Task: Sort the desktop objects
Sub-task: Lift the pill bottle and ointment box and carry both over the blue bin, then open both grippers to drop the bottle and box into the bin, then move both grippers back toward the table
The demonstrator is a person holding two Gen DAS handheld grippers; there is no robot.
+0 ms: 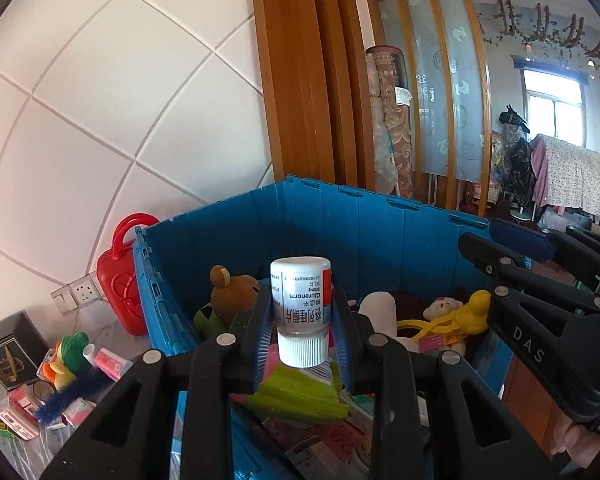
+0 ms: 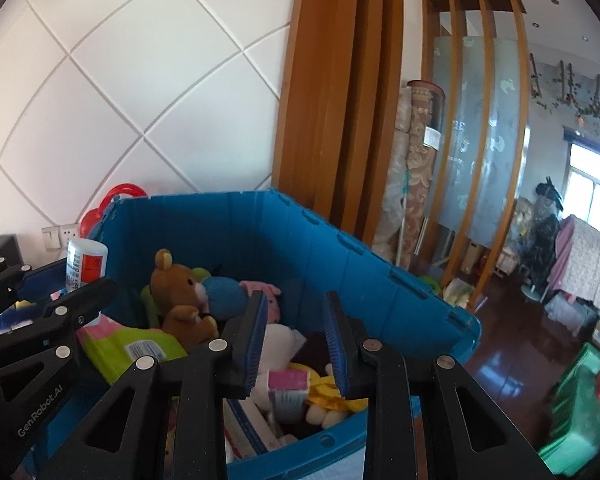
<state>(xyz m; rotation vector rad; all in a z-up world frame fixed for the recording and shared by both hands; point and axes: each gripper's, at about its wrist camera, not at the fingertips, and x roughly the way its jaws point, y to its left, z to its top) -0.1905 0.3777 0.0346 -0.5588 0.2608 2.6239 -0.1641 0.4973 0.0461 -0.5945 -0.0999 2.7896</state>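
My left gripper (image 1: 302,330) is shut on a white pill bottle (image 1: 302,304), held upside down with its ribbed cap at the bottom, above the open blue crate (image 1: 340,220). The bottle also shows at the left of the right wrist view (image 2: 85,266). My right gripper (image 2: 296,340) is open and empty, over the crate's right part (image 2: 400,292); it shows as a black frame in the left wrist view (image 1: 540,280). The crate holds a brown teddy bear (image 2: 180,292), other plush toys, a pink box (image 2: 288,394) and green packets (image 1: 300,396).
A red toy case (image 1: 120,276) stands against the wall left of the crate. Small boxes, a green toy (image 1: 68,354) and a black box (image 1: 10,354) lie on the table at lower left. A green bin (image 2: 580,408) sits on the floor at right.
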